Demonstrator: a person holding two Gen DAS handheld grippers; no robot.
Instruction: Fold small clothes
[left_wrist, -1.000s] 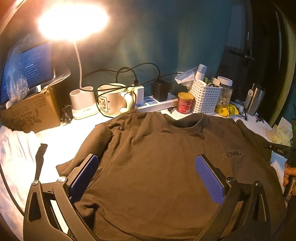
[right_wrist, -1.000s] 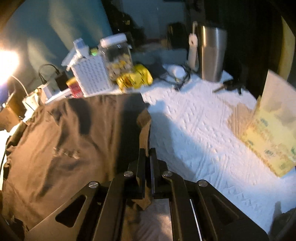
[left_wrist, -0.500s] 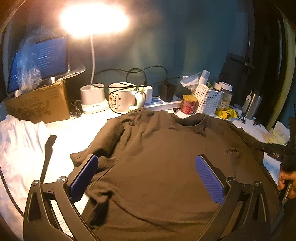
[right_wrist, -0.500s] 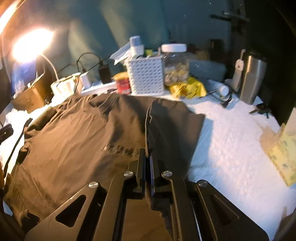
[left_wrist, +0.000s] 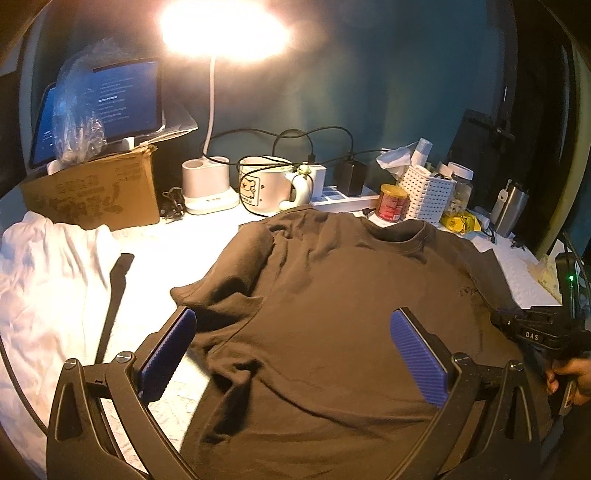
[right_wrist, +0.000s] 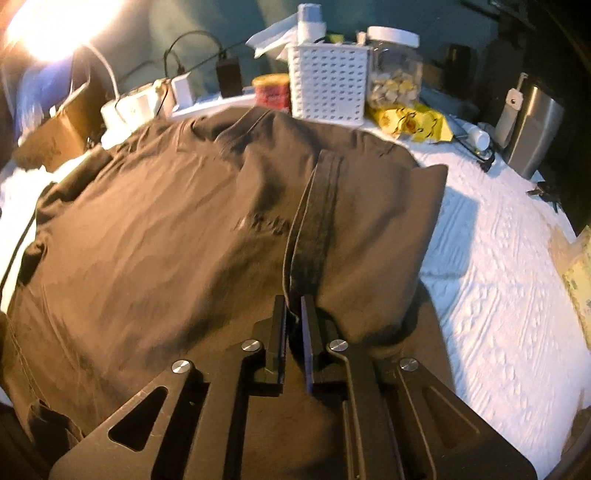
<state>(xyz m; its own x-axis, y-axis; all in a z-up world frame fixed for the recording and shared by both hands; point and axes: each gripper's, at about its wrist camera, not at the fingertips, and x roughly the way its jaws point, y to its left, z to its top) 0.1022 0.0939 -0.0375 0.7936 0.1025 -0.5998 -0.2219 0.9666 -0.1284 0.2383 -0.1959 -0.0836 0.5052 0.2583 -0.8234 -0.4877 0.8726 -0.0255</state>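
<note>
Since a second ago the right tool (right_wrist: 293, 325) has carried the sleeve (right_wrist: 369, 236) of the brown T-shirt (left_wrist: 332, 314) inward: then the sleeve hung in a narrow strip by the shirt's edge, and now it lies folded over the chest, its hem running up from the jaws, which are pressed together on that hem. The left tool (left_wrist: 291, 354) has pulled back and swung right, so the lamp (left_wrist: 221, 29) sits nearer the top centre and the tablet (left_wrist: 110, 103) on the cardboard box (left_wrist: 92, 192) shows in full; its blue pads (left_wrist: 170, 350) stay spread wide, holding nothing, above the lower part of the shirt. The shirt lies face up on the white-covered worktop (right_wrist: 498, 277), collar toward the back clutter. Only the left view shows the other sleeve (left_wrist: 221, 288) lying flat, the white cloth (left_wrist: 44, 288) heaped at the left, and the person's right hand (left_wrist: 569, 376) on the handle at the frame's edge. Only the right view shows the pinch itself, the fold's outer edge casting a shadow on the cover, and a yellowish packet (right_wrist: 580, 280) at the right, which is too blurred to identify. Both views show the white basket (right_wrist: 328, 81), the red tin (right_wrist: 271, 90), the jar (right_wrist: 395, 66) and the steel tumbler (right_wrist: 532, 136).
</note>
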